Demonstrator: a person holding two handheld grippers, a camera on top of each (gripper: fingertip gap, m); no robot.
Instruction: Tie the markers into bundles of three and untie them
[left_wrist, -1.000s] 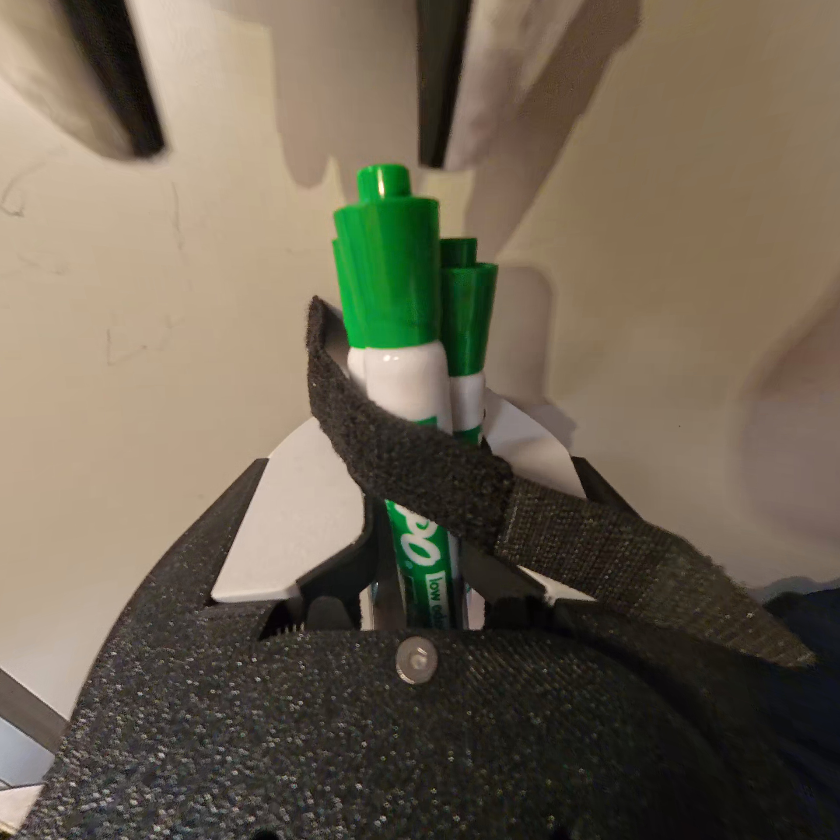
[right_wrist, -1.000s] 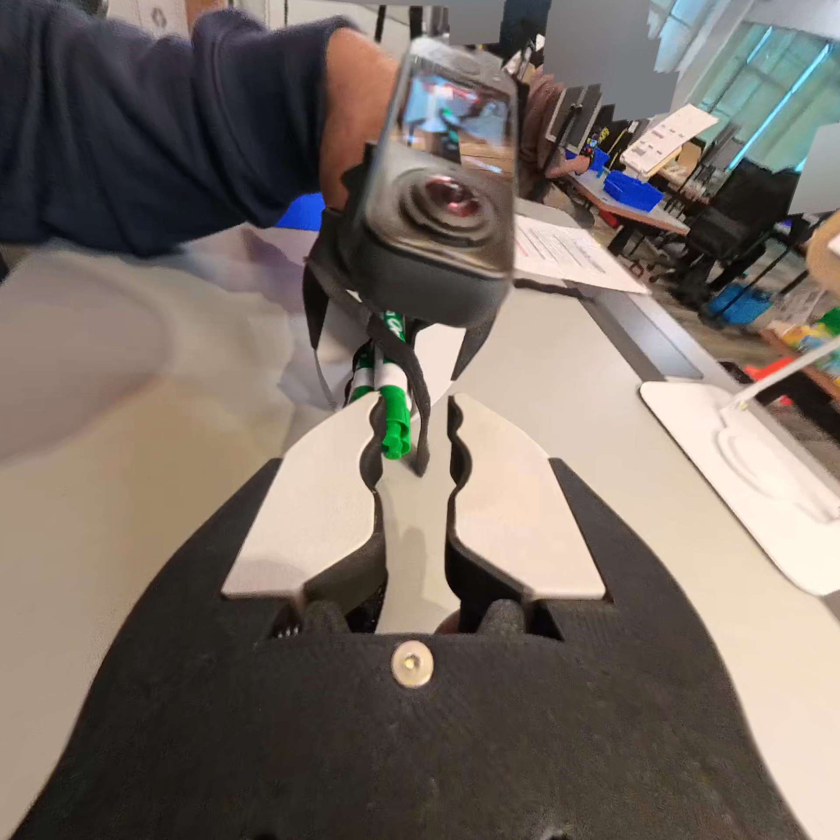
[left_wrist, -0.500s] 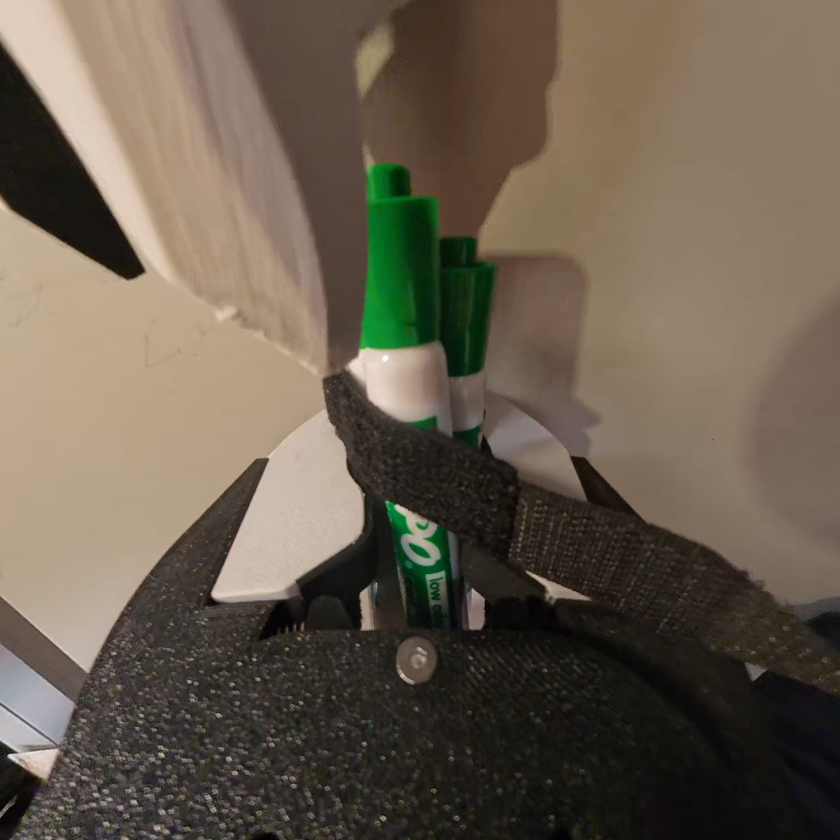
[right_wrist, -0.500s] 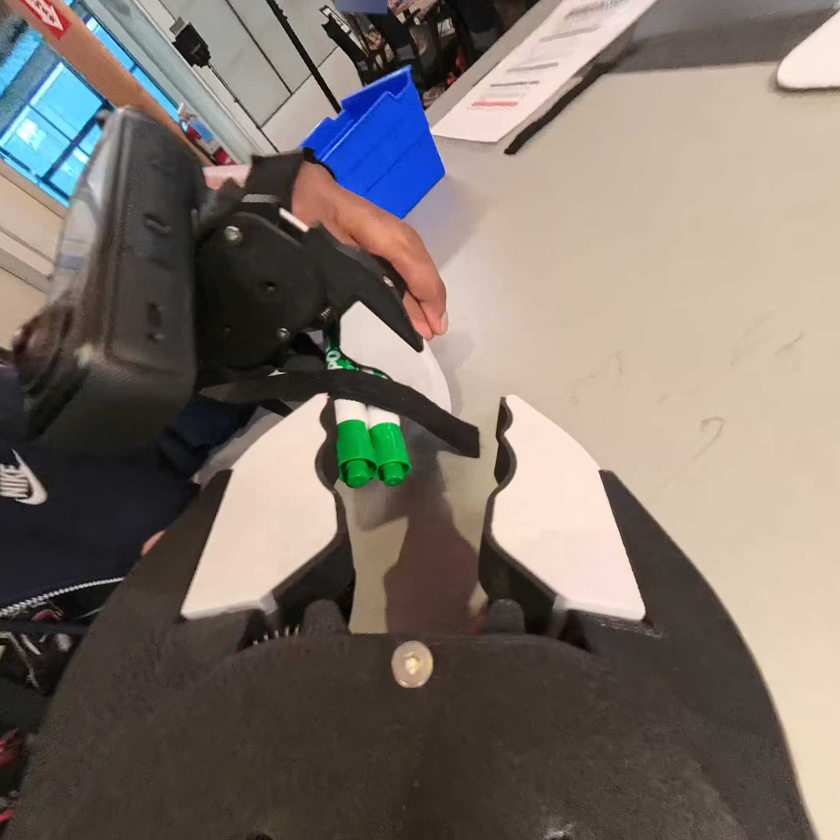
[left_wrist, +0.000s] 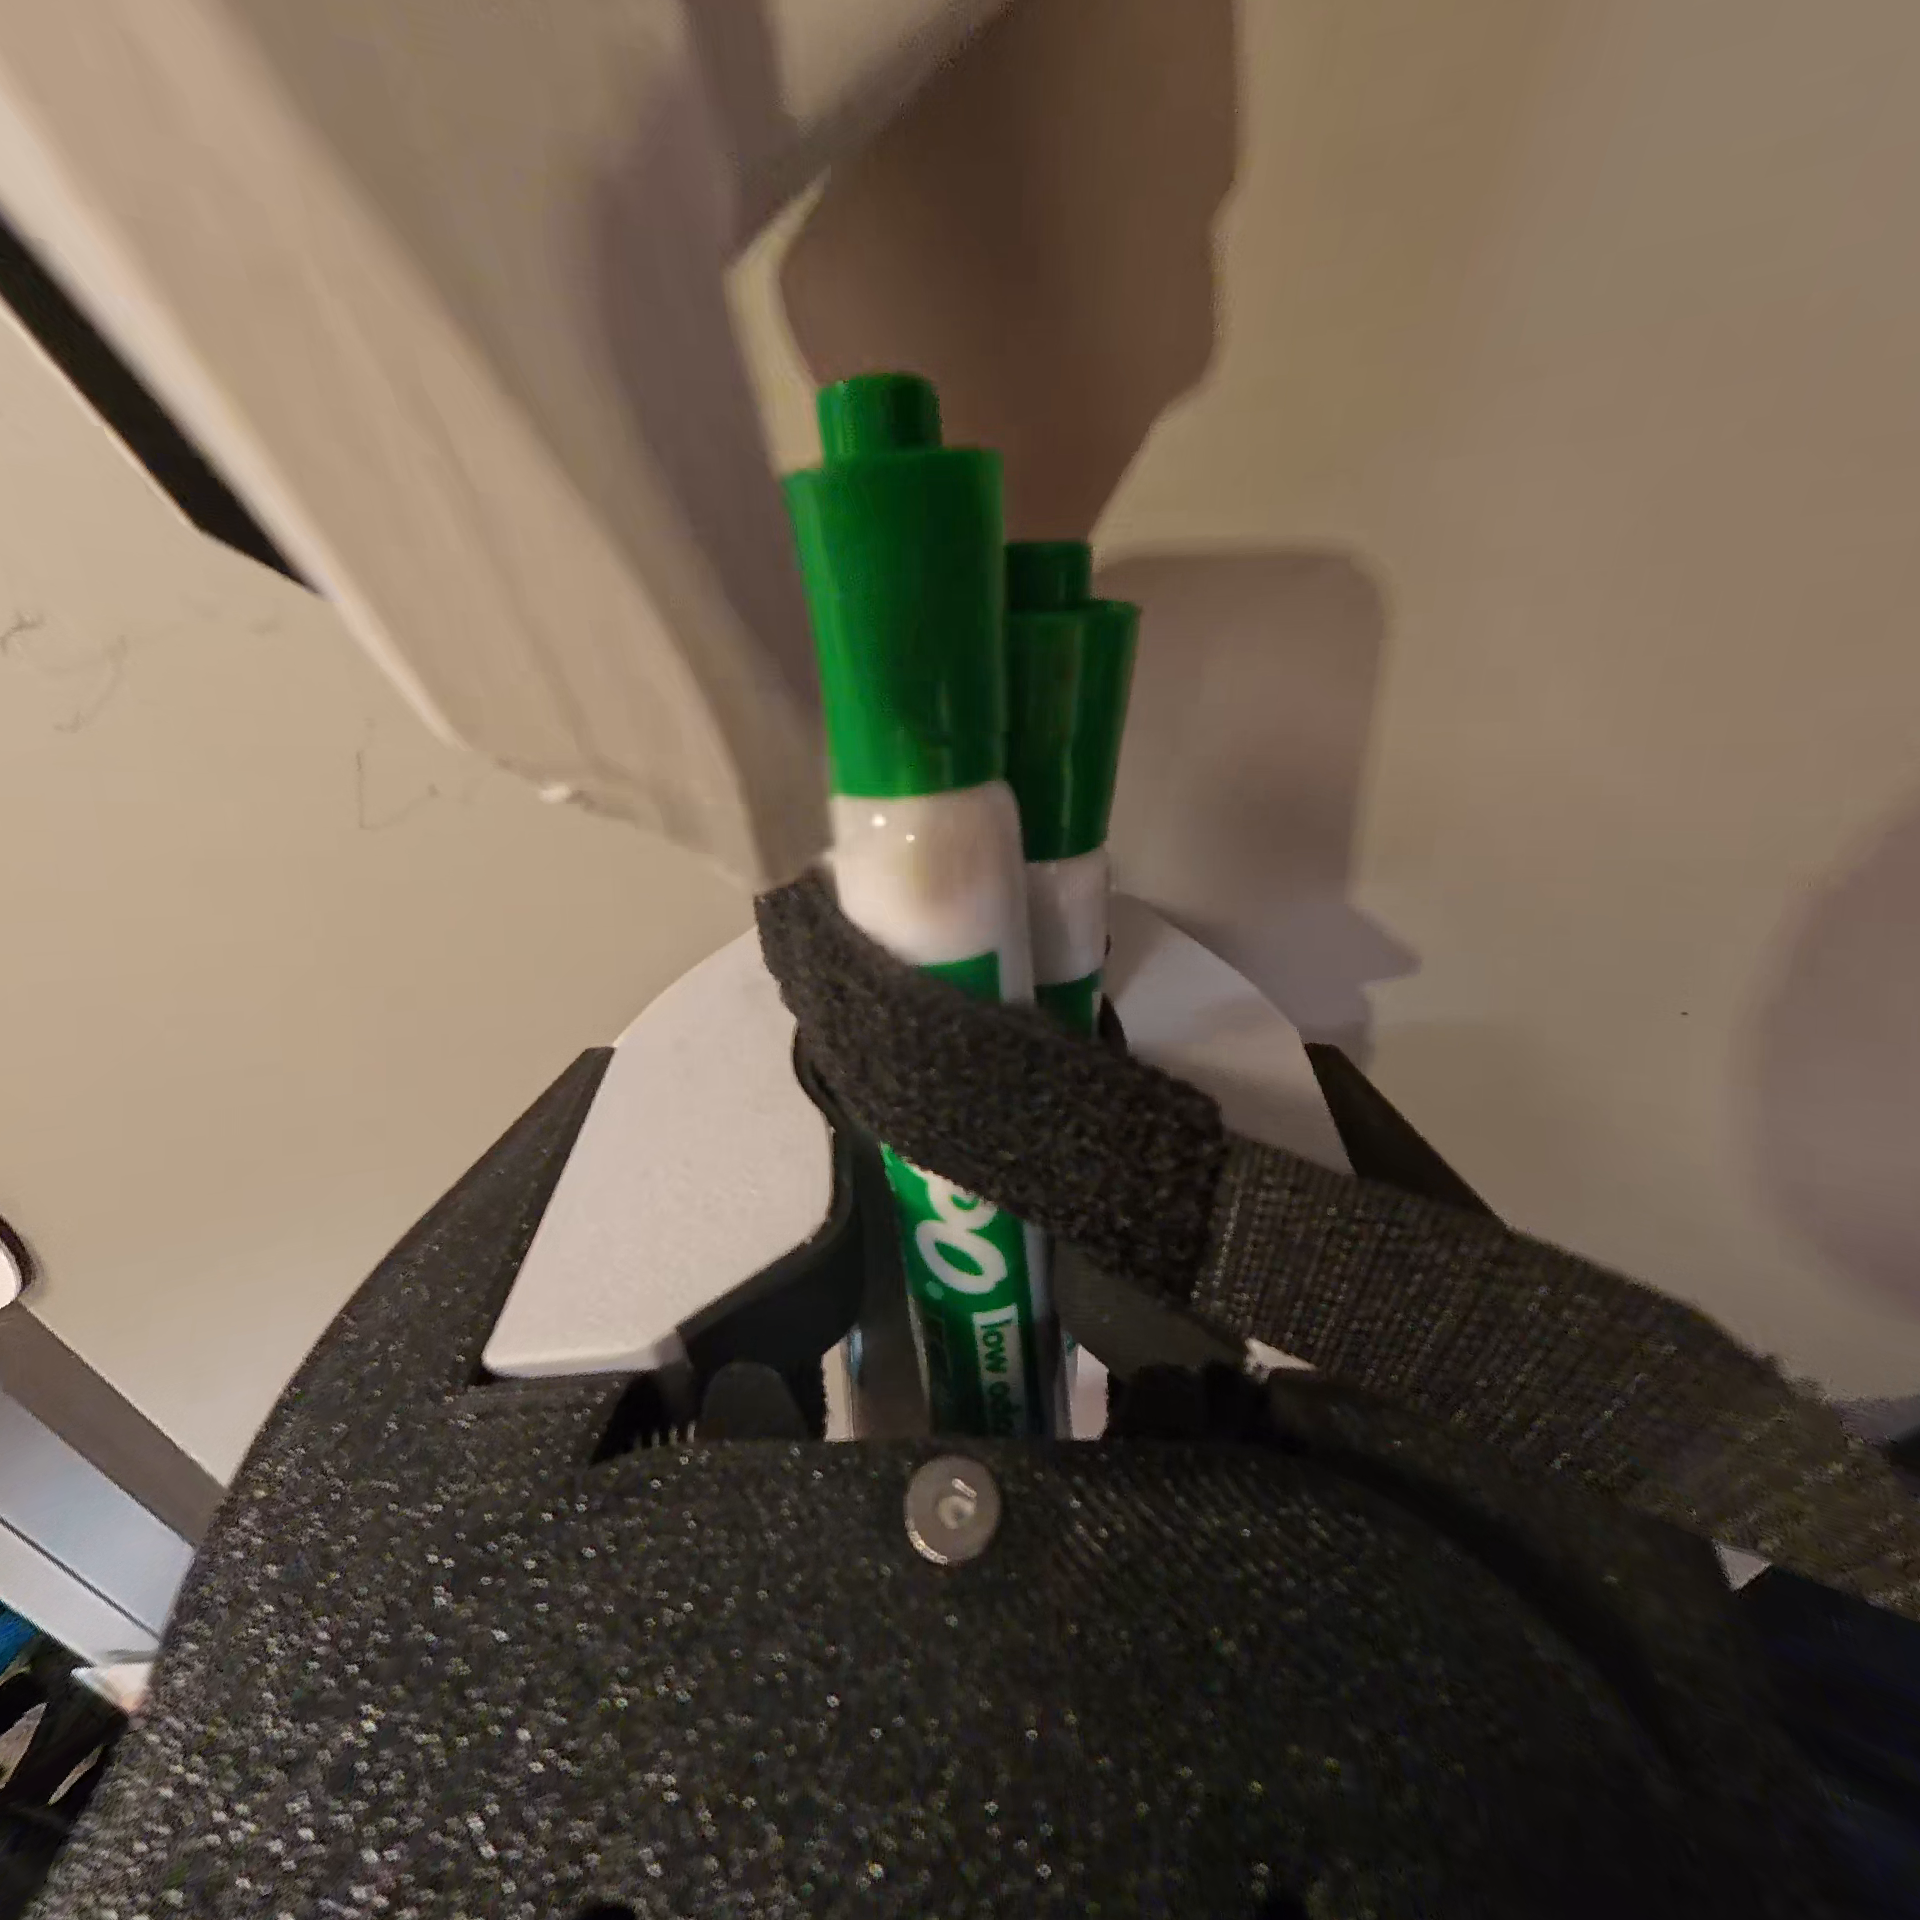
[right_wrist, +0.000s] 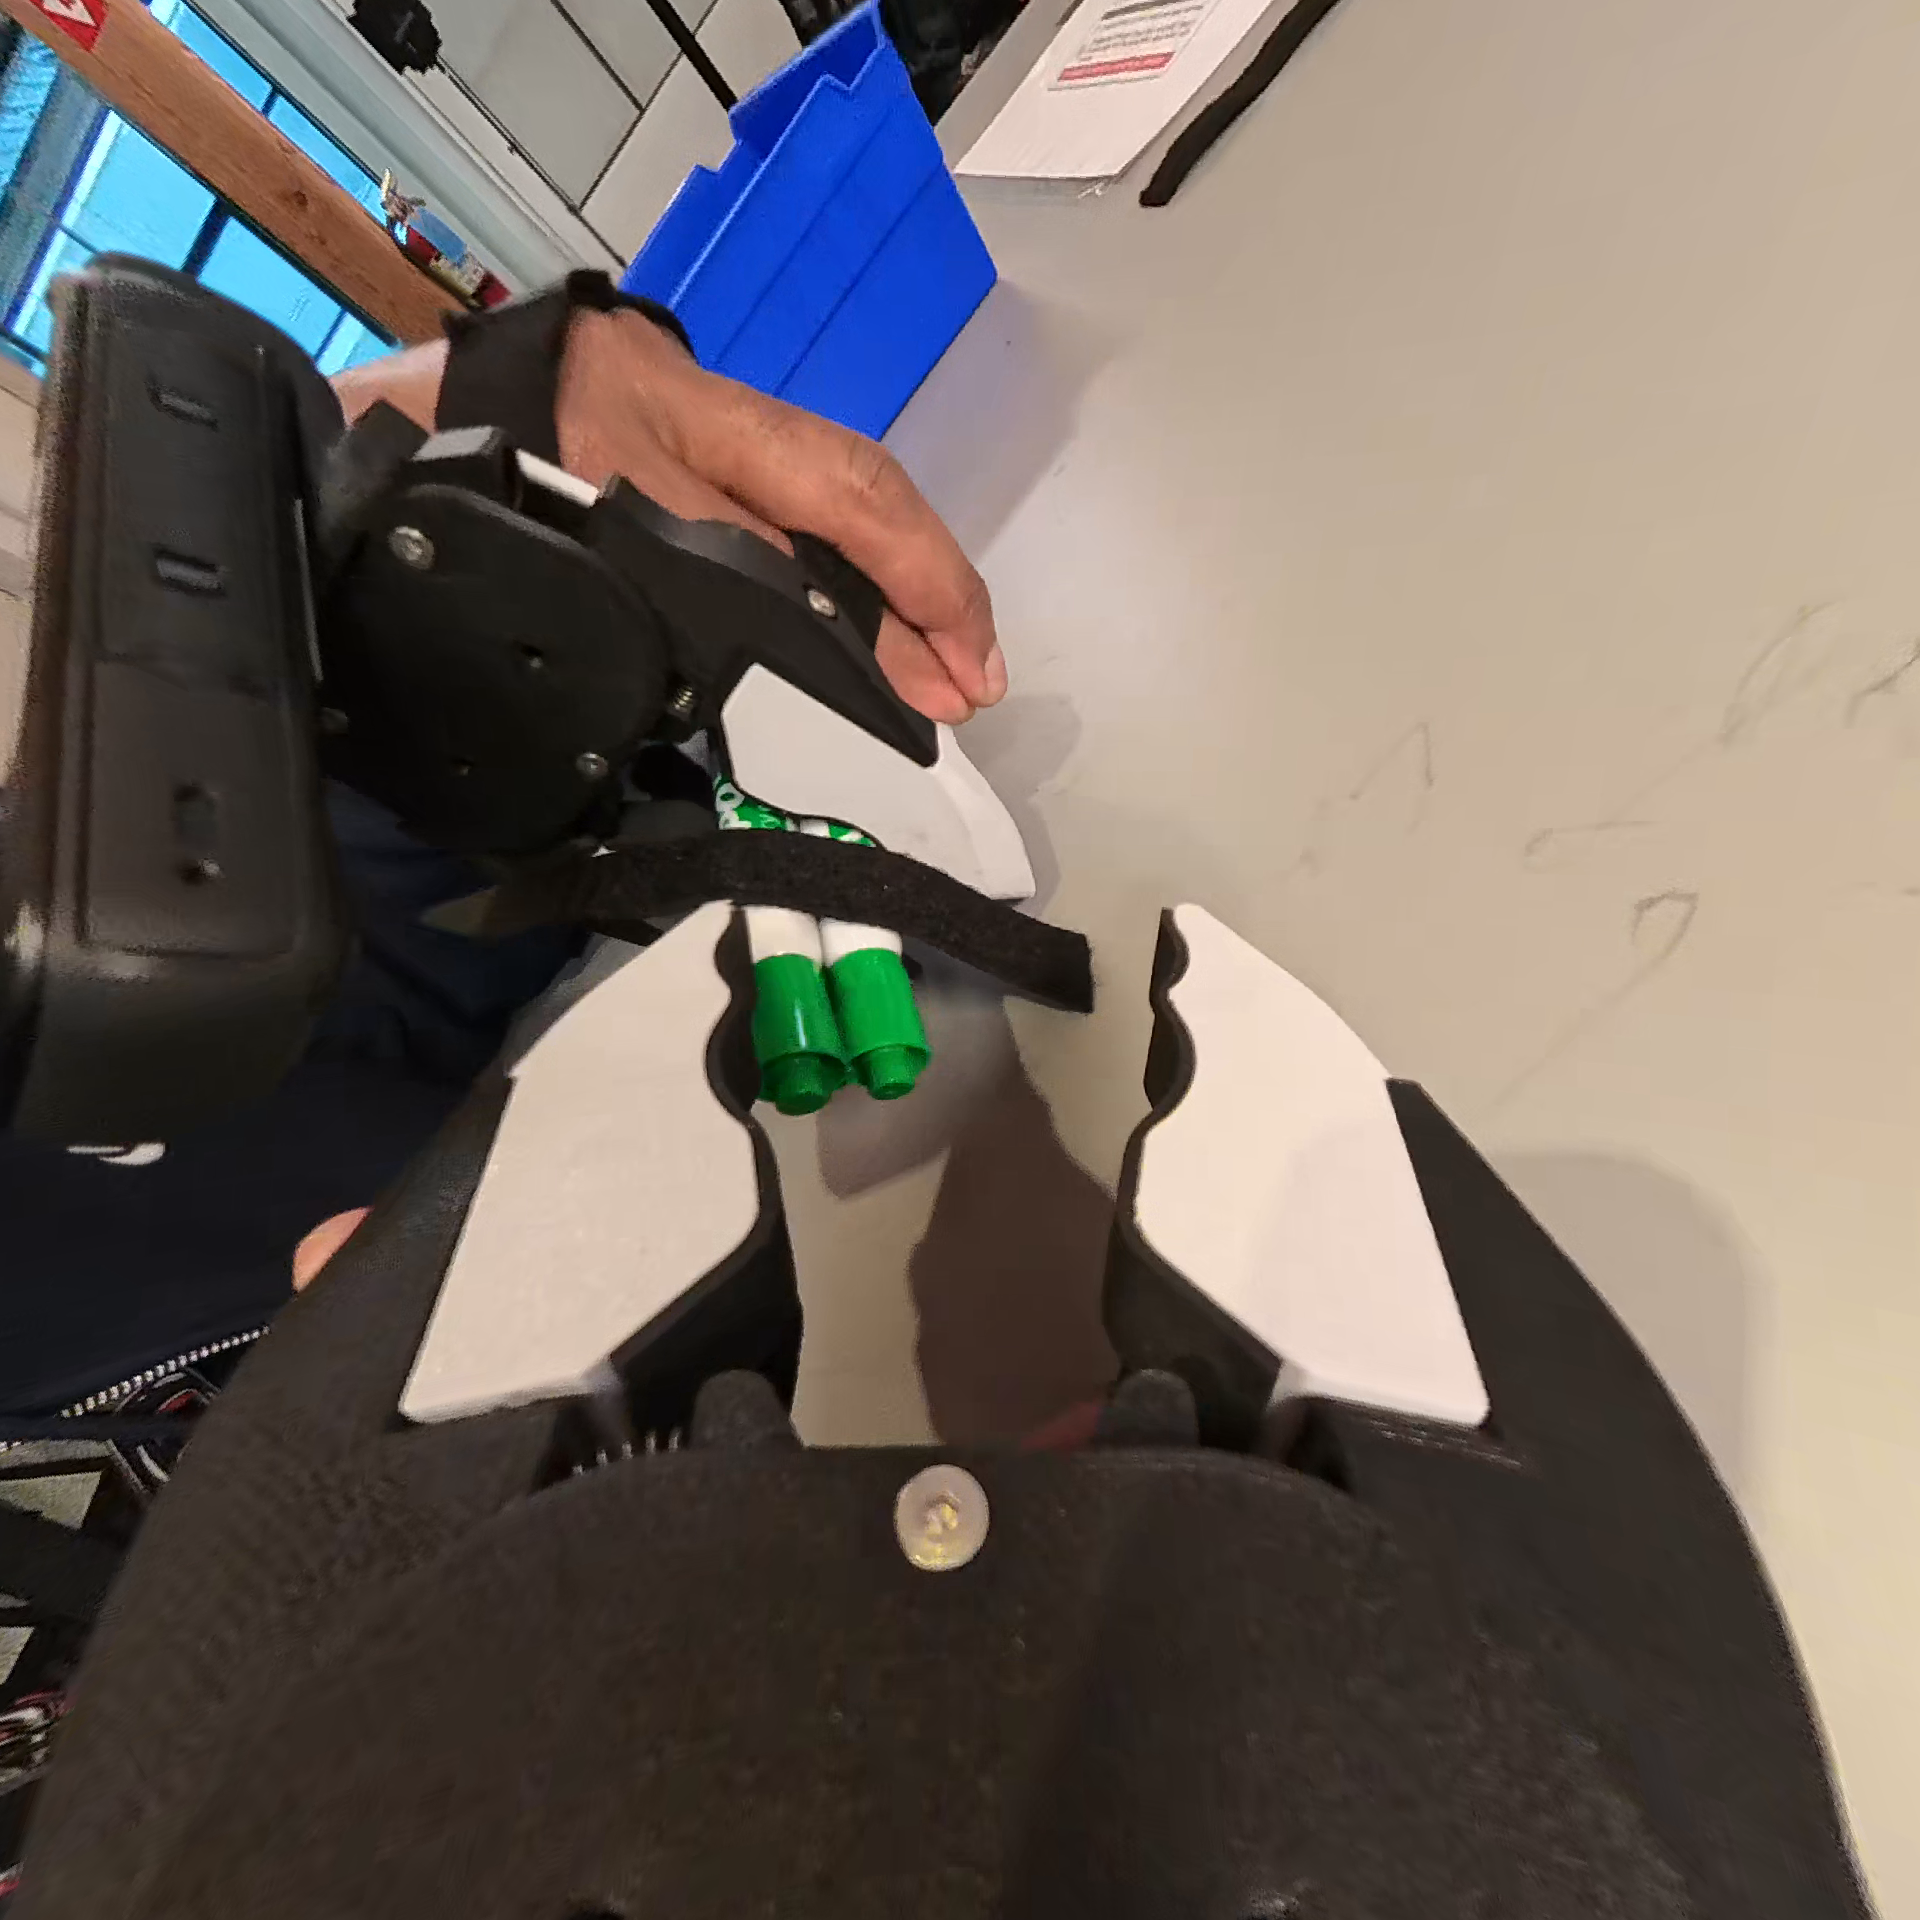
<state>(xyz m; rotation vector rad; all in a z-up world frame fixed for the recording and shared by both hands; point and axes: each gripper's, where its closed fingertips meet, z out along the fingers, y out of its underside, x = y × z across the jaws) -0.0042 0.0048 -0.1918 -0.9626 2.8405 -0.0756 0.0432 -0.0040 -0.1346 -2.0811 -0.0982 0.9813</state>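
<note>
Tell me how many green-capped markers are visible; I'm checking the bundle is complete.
2 show clearly, side by side in the left tongs under the black strap: one left, one right. A third may be hidden behind them.

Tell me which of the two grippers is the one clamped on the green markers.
The left gripper: its fingers are closed around the green markers and black strap. The right gripper stands wide open, holding nothing.
</note>
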